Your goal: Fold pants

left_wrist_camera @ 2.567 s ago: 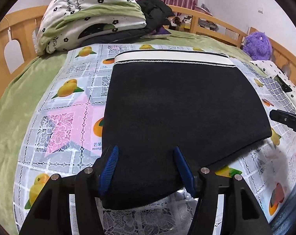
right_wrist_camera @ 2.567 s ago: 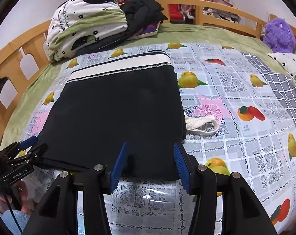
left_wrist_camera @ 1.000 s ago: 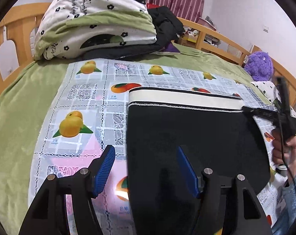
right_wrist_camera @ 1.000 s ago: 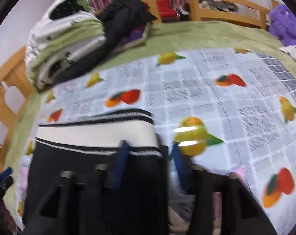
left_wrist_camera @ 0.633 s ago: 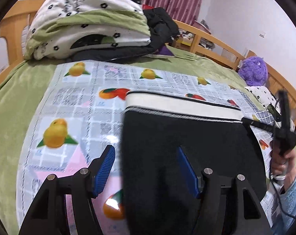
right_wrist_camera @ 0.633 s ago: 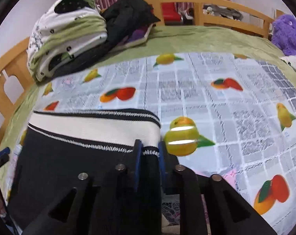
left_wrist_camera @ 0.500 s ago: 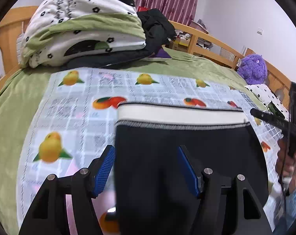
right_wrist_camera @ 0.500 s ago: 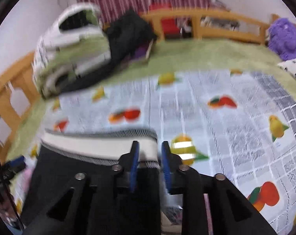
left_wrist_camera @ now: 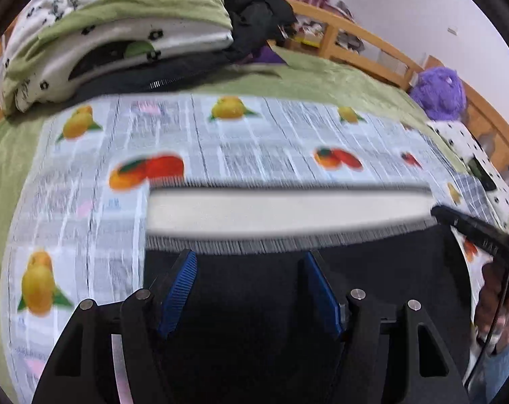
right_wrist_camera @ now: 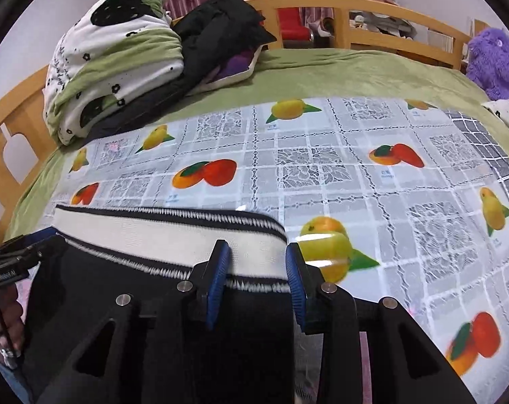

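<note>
Two grippers, and both have shifted in the last couple of seconds. The black pants (right_wrist_camera: 126, 303) lie folded on the fruit-print cloth (right_wrist_camera: 355, 168) that covers the bed, white waistband (right_wrist_camera: 160, 235) at the far edge, toward 12 o'clock in both views.

A moment ago the right gripper (right_wrist_camera: 257, 279) was pinched almost shut on the waistband's right corner. Now its blue fingers (right_wrist_camera: 217, 279) stand a little apart, straddling that corner with nothing pressed, so I read it as a release: the top layer has been carried up and laid down. The left gripper (left_wrist_camera: 251, 289) has travelled from the near hem up to just short of the waistband. Its fingers (left_wrist_camera: 178, 291) are about half open over the black fabric, holding nothing.

In the left view the right gripper pokes in at 3 o'clock, at the waistband's end. That view is smeared by motion.

My guess: this fold is down, and smoothing or another fold comes next.
</note>
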A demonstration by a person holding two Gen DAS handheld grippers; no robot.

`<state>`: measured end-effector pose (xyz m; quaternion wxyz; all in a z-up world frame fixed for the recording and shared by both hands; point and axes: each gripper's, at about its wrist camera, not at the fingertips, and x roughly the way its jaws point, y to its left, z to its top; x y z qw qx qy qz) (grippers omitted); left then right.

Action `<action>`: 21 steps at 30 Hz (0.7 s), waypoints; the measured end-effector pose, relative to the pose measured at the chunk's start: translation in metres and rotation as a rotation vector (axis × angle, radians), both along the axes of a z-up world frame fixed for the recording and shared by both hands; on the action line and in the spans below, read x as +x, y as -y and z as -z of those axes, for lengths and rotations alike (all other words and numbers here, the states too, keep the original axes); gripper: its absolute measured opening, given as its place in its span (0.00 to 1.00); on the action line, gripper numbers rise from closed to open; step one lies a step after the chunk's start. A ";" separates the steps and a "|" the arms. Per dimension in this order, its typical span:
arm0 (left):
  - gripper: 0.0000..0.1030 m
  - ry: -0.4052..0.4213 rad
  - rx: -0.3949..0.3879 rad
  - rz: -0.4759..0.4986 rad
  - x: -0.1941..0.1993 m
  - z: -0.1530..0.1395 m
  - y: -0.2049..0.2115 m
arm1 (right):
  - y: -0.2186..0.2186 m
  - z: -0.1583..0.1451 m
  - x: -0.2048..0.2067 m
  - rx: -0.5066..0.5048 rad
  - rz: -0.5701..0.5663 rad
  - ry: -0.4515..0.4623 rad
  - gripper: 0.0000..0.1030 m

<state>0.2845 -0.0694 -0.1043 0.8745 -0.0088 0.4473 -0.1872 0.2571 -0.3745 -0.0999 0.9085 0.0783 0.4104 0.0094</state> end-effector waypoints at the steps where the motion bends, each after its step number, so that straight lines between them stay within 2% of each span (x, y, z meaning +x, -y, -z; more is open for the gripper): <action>1: 0.61 -0.003 0.007 0.006 -0.008 0.000 -0.004 | 0.000 -0.003 -0.009 0.003 -0.012 -0.003 0.33; 5: 0.61 -0.050 0.003 0.026 -0.057 0.006 -0.031 | -0.010 -0.001 -0.053 -0.048 -0.080 -0.035 0.33; 8: 0.62 -0.033 0.041 0.040 -0.102 0.009 -0.056 | -0.018 0.001 -0.092 -0.108 -0.091 -0.033 0.32; 10: 0.62 -0.024 0.058 0.036 -0.126 0.011 -0.071 | -0.017 0.003 -0.110 -0.082 -0.098 -0.064 0.33; 14: 0.63 -0.009 0.041 0.046 -0.171 0.009 -0.096 | -0.014 0.022 -0.149 -0.057 -0.093 -0.151 0.32; 17: 0.63 0.008 0.027 0.036 -0.193 0.008 -0.109 | -0.015 0.022 -0.168 -0.095 -0.088 -0.163 0.33; 21: 0.59 -0.003 0.042 0.032 -0.207 0.015 -0.108 | -0.008 0.018 -0.179 -0.032 -0.047 -0.151 0.33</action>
